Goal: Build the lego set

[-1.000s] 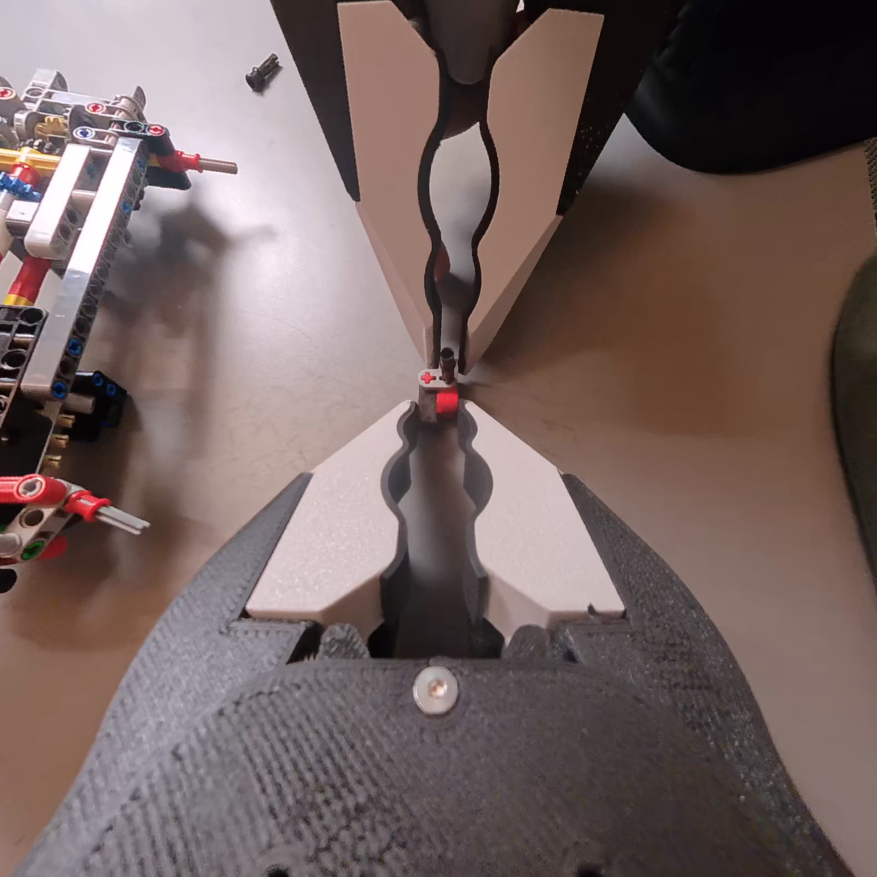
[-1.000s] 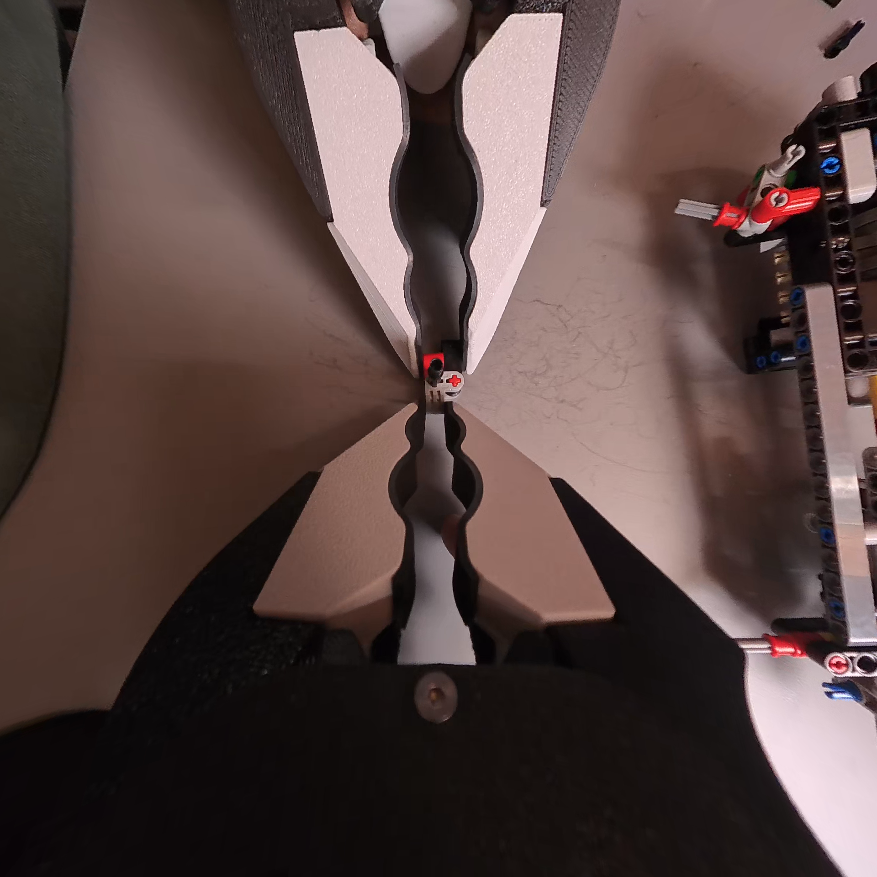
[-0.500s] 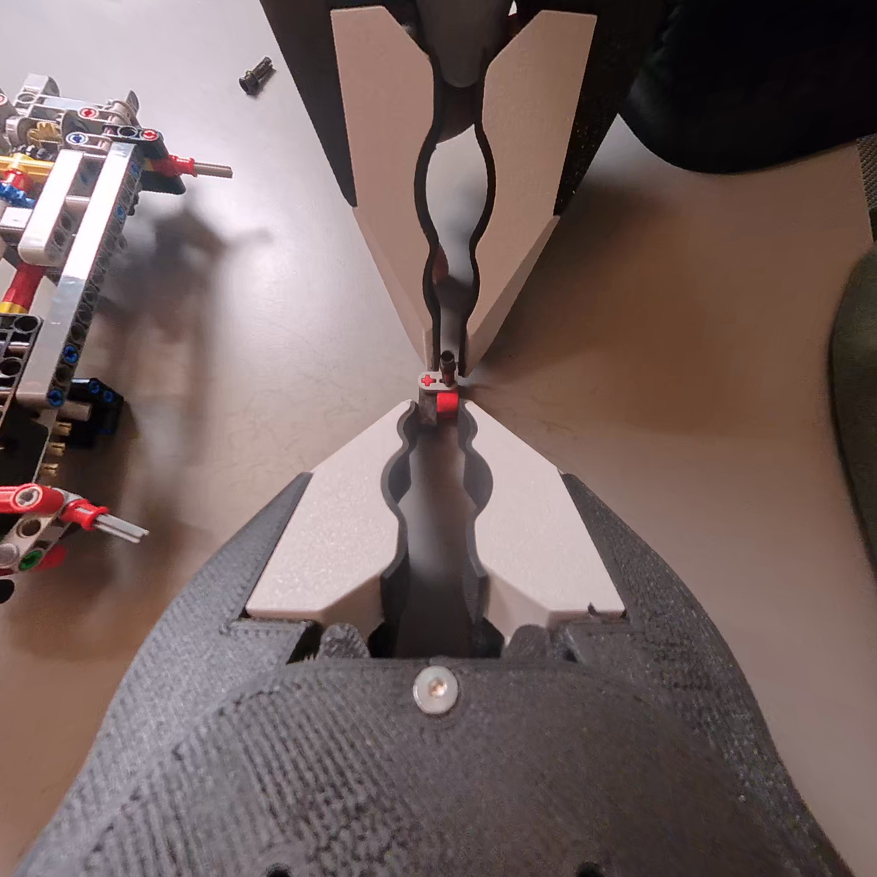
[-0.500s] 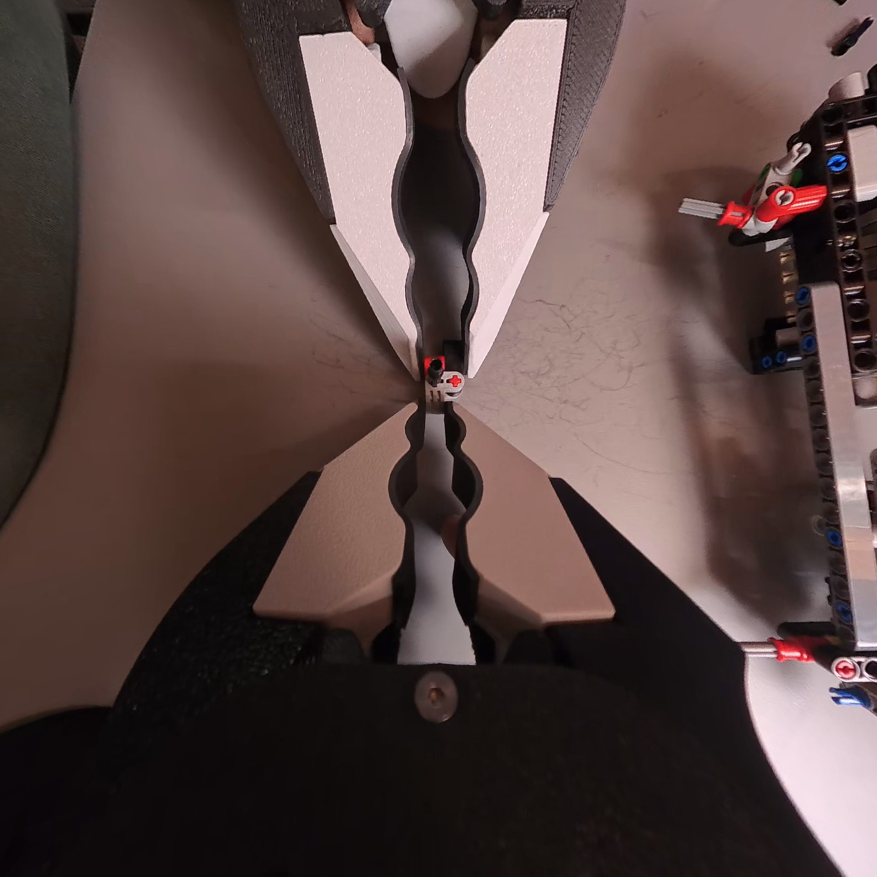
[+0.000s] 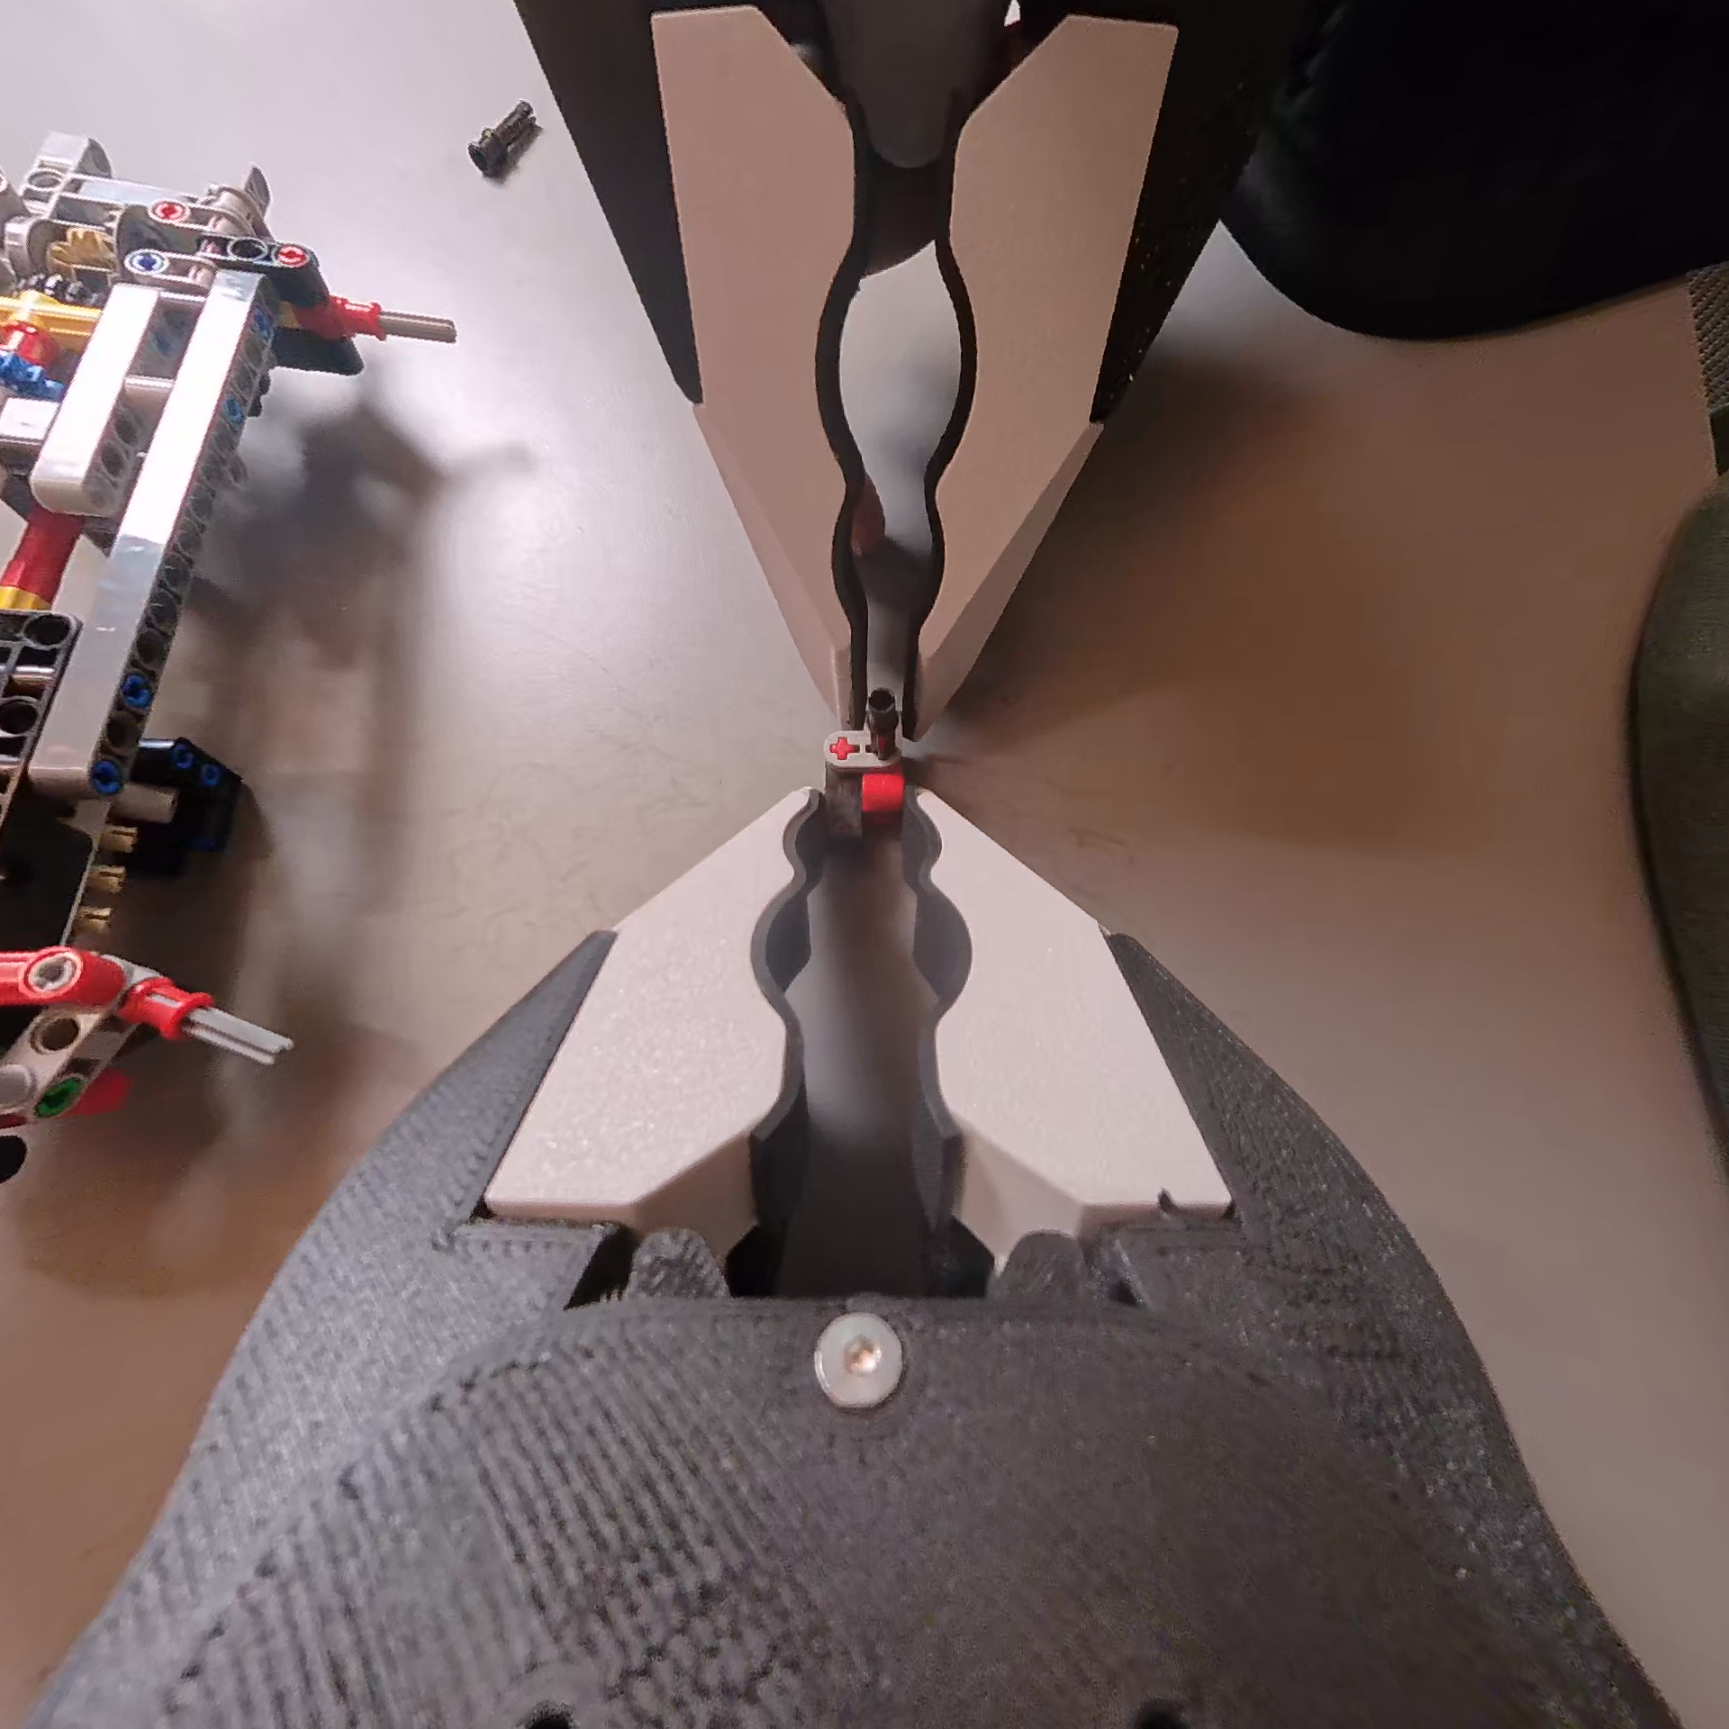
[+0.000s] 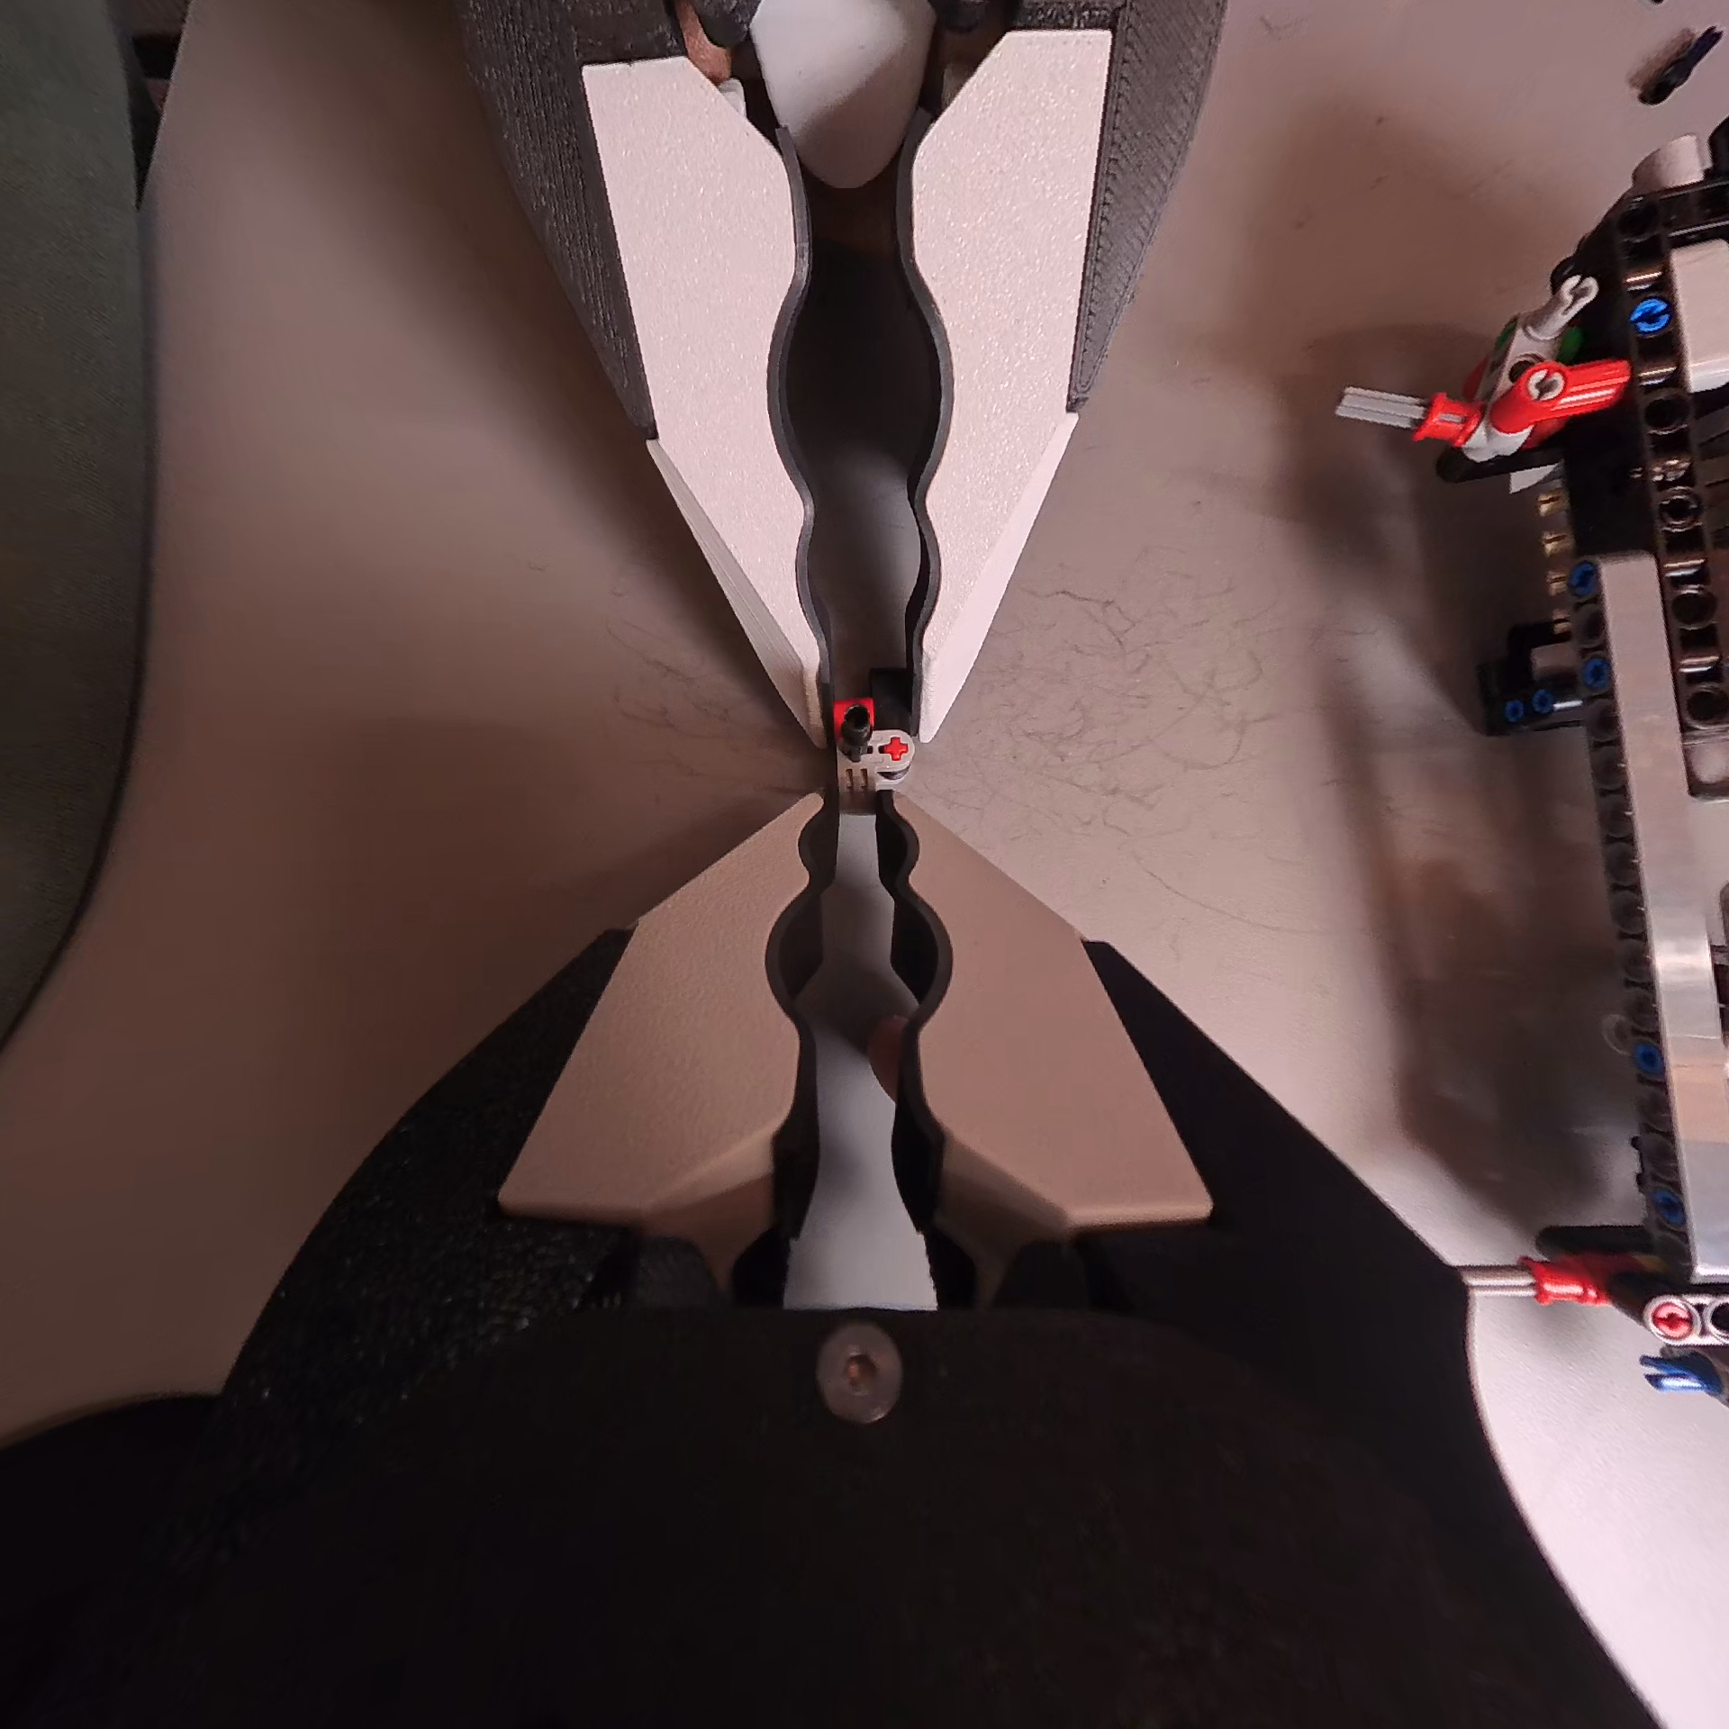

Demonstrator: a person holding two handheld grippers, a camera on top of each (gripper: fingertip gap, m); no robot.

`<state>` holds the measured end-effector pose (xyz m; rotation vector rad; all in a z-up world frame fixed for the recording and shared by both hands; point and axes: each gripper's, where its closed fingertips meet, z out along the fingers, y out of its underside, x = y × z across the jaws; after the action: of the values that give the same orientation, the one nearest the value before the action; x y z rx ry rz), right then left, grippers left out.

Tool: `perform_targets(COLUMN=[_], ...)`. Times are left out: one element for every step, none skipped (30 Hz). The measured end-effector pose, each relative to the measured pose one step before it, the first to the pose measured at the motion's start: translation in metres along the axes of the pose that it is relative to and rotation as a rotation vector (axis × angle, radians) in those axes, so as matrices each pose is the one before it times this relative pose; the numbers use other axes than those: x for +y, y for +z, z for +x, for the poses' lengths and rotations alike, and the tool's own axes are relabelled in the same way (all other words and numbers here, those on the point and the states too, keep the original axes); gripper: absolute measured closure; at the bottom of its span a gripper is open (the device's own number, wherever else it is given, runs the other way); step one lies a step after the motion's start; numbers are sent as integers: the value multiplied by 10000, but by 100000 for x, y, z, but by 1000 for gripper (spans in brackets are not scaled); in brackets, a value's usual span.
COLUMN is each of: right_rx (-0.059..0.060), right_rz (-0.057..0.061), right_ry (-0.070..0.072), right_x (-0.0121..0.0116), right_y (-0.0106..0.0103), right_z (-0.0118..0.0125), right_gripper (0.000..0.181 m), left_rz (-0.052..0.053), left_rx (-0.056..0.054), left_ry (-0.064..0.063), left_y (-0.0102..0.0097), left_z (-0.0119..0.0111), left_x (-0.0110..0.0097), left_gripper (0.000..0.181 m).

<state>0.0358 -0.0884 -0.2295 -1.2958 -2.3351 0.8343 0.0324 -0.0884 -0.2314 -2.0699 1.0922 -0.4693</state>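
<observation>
The model (image 5: 122, 524) runs off the left edge; in the right wrist view it (image 6: 1675, 748) is cropped right. The tiny grey piece (image 5: 856, 748) is too small to read.

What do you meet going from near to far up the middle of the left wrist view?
Left gripper → small grey-and-red lego piece clamped at its fingertips → black pin → right gripper, reaching in from the far side.

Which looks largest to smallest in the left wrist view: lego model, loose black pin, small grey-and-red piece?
1. Lego model, cut off by the frame.
2. Grey-and-red piece, nearer the camera, so unsure.
3. Loose black pin, roughly alike.
</observation>
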Motion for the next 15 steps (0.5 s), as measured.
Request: perform_targets(right_rx=[8, 10, 5, 10, -4, -2, -3, -5, -4, -5, -10, -12, -14, -14, -14], right_rz=[-11, -10, -4, 5, 6, 2, -2, 0, 2, 4, 6, 9, 11, 10, 9], right_ry=[-3, -3, 5, 20, 18, 10, 8, 5, 5, 2, 8, 14, 14, 19, 20], right_x=[-6, 6, -11, -5, 4, 5, 1, -2, 1, -1, 4, -7, 2, 6, 3], right_y=[10, 0, -2, 2, 8, -5, 1, 2, -2, -1, -6, 2, 6, -9, 6], right_z=[7, -1, 0, 22, 13, 8, 5, 3, -1, 0, 6, 3, -3, 10, 5], right_gripper=[177, 177, 177, 177, 177, 177, 177, 177, 177, 177, 177, 177, 177, 177, 177], left_rz=[-4, -7, -13, -17, -15, -11, -9, -3, -1, -3, -1, 0, -3, -5, -4], left_rx=[-3, 2, 3, -7, -10, -13, -10, 1, 11, 16, 13, 9, 8, 4, -3], left_ry=[-29, -41, -37, -61, -47, -22, -11, 0, -4, -2, 1, 5, 3, -6, 1], left_y=[5, -6, 2, 4, -6, 2, -3, 8, -2, 1, 2, -2, 2, 1, 7], left_z=[-15, -12, -7, -14, -20, -5, -8, 0, 4, 1, -5, -4, 1, 1, -7], left_x=[-1, -1, 9, 10, 4, 7, -4, -5, 3, 1, -1, 2, 0, 3, -4], left_gripper=[167, 167, 167, 167, 167, 167, 167, 167, 167, 167, 167, 167, 167, 167, 167])
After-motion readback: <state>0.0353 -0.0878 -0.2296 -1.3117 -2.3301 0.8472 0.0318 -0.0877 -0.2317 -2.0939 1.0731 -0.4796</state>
